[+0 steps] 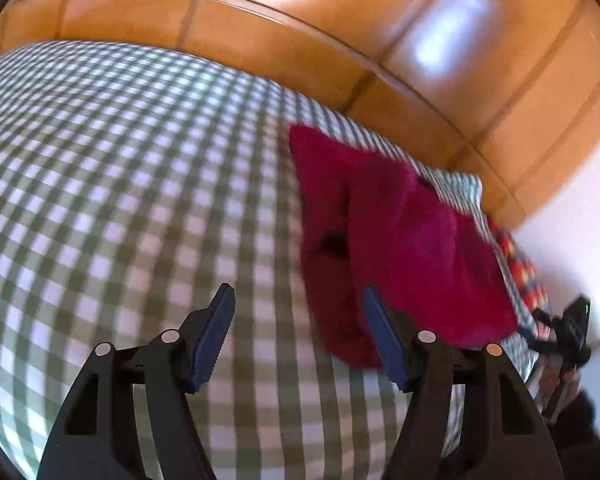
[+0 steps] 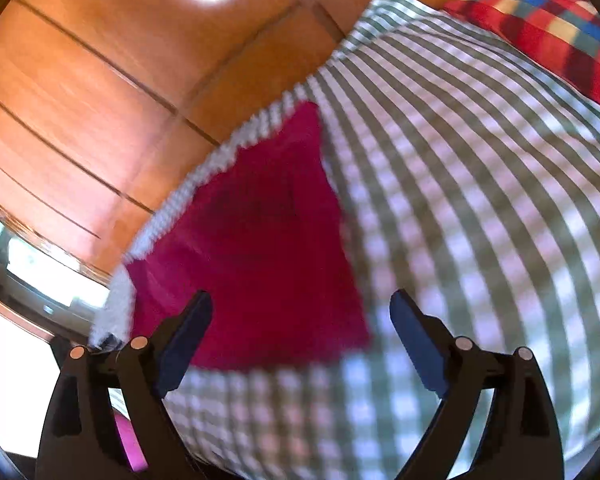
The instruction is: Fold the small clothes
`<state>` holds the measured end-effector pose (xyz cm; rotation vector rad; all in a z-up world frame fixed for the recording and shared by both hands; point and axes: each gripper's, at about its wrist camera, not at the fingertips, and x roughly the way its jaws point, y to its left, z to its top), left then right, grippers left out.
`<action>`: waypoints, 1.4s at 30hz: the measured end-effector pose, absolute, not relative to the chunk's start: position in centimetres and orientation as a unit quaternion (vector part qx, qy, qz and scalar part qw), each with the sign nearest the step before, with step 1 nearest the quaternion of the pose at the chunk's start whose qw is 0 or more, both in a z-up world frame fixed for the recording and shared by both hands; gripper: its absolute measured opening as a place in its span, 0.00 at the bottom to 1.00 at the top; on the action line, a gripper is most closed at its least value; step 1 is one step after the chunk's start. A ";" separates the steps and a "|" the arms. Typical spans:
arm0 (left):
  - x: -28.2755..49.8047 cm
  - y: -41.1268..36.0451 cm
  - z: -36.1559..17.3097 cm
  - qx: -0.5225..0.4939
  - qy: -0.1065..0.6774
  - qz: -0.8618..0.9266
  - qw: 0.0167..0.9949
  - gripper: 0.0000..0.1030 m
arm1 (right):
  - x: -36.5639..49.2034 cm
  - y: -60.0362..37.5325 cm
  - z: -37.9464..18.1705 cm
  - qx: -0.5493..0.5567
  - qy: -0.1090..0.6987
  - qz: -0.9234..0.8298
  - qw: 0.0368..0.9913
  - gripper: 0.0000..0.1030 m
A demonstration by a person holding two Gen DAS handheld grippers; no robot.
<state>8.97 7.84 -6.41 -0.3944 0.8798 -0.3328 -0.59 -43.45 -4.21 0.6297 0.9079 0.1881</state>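
Observation:
A small magenta-red garment (image 1: 396,240) lies folded on the green-and-white checked bed cover (image 1: 120,160), near the bed's edge. My left gripper (image 1: 298,300) is open and empty, hovering above the cover with its right finger (image 1: 382,336) over the garment's near left side. In the right wrist view the same garment (image 2: 256,248) lies ahead and left on the cover (image 2: 480,220). My right gripper (image 2: 300,312) is open and empty, just in front of the garment's near edge. Both views are motion-blurred.
An orange wooden wardrobe (image 1: 360,40) stands behind the bed. A red multicoloured checked pillow (image 2: 548,32) lies at the bed's far end. The other gripper (image 1: 572,328) shows at the right edge of the left wrist view. A pink object (image 2: 130,444) lies below the bed's edge.

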 end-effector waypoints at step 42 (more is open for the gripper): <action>5.1 5.6 -4.8 -0.221 0.401 -0.272 0.846 0.67 | 0.1 -39.9 -3.7 0.169 0.459 0.066 0.870 0.27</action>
